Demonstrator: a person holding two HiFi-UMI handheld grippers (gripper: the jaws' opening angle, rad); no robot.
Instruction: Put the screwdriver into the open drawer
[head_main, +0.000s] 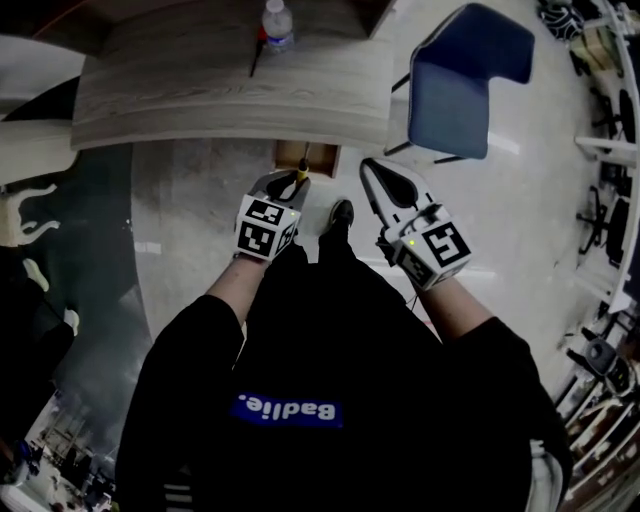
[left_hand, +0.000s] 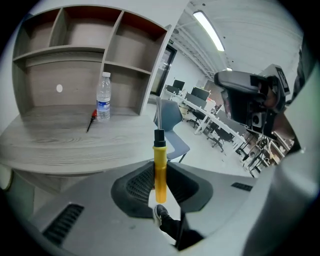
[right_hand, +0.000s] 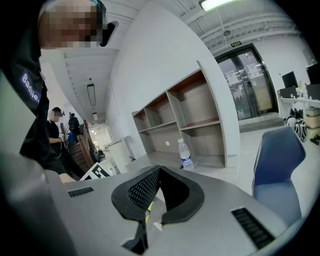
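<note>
Left tongs (left_hand: 160, 181) clamp the yellow-handled screwdriver (left_hand: 160, 157) by its handle, near the open drawer (head_main: 305, 155) at 12 o'clock under the counter (head_main: 230, 100). Right tongs (right_hand: 157, 172) are closed and empty. Risk: the round handle pivots or slips, missing the drawer.

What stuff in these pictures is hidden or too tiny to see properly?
Drawer: head view shows only a brown sliver; the desk edge and left tongs cover the rest, so what's inside can't be told.
Screwdriver tip: too thin and small in the head view to tell its shape.
Bottle label: too small to read, left gripper view.
Thin red-topped thing beside the bottle: too small to name.
</note>
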